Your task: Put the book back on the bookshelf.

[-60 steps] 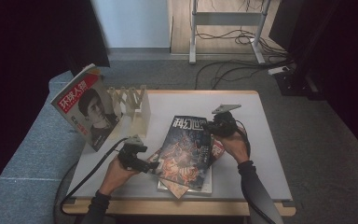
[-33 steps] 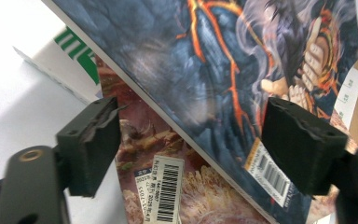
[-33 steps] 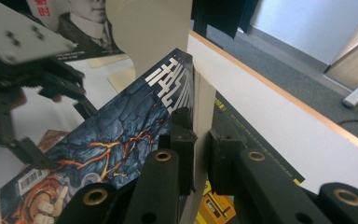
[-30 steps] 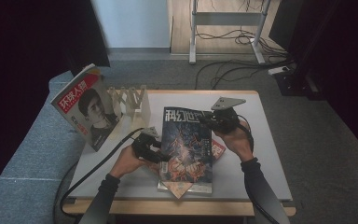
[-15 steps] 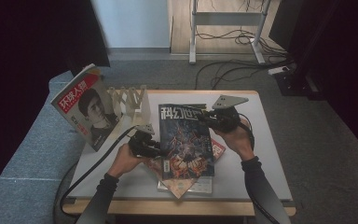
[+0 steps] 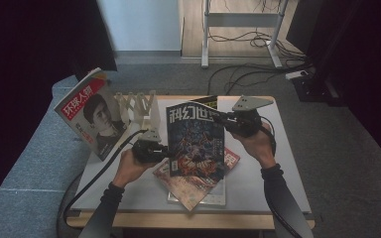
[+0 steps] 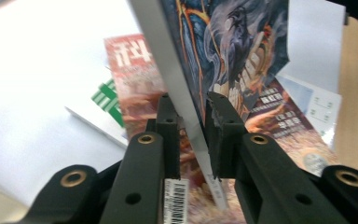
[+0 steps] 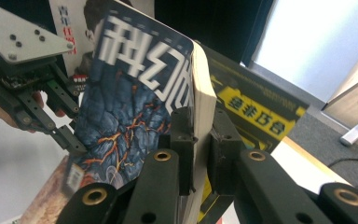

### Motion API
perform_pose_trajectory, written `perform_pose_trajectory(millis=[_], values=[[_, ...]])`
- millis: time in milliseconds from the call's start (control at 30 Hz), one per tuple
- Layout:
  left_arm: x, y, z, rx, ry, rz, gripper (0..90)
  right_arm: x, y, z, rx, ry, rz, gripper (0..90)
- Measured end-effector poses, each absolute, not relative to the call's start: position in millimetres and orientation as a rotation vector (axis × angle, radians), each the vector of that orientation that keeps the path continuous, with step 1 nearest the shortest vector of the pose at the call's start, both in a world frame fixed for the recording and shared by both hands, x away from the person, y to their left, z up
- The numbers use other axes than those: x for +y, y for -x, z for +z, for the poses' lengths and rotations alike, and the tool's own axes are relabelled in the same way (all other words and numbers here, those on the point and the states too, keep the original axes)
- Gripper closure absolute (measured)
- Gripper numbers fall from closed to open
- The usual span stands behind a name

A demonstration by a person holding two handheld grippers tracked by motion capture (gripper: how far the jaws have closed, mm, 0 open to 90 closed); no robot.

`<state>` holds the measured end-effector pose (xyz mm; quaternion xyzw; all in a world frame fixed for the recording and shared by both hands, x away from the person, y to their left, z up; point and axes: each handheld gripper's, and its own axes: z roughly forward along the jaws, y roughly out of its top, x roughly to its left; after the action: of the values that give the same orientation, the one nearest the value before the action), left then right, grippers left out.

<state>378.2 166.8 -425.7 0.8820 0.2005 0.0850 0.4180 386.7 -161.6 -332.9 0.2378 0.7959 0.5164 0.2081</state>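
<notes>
Portrait magazine (image 6: 93,116): far left, red masthead with white characters, cover showing a person; stands tilted at the counter's (image 6: 287,163) left edge, leaning toward the wooden rack.

Wooden rack (image 6: 138,105): pale, zigzag slats, upright just right of the portrait magazine, at the counter's far side.

Left gripper (image 6: 164,148): held in the person's left hand (image 6: 129,166), cable trailing down off the near-left corner. Its fingers (image 7: 168,123) have just been closing and now stand narrow, pinching the lower left edge of the blue magazine; the left gripper view shows that edge sandwiched between both pads.

Blue magazine (image 6: 197,139): dark blue illustrated cover with large white characters on top, lifted clear of the counter and tilted up toward the camera, held at both side edges between the two grippers. The right gripper view shows its thick page block (image 8: 203,100) edge-on.

Stack of magazines (image 6: 193,183): reddish covers, lying flat on the counter under the blue magazine, near the front edge.

Right gripper (image 6: 217,118): held in the right hand (image 6: 255,141), grey triangular plate on top. Fingers (image 8: 182,135) narrow, clamped on the blue magazine's upper right edge.
</notes>
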Motion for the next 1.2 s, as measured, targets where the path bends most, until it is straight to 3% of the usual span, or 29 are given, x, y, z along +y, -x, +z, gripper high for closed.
perform_pose_trajectory(millis=[167,433,1200], values=[[166,-373,-427,0.457,-2.217,0.312,82.7,-163,-381,-322,2.192,-0.638,1.448,80.8],[168,-370,-426,0.458,-2.217,0.309,80.7,-161,-378,-322,2.201,-0.623,1.422,80.5],[169,-374,-372,0.456,-2.133,0.291,62.4,-163,-377,-322,2.208,-0.597,1.421,79.9]])
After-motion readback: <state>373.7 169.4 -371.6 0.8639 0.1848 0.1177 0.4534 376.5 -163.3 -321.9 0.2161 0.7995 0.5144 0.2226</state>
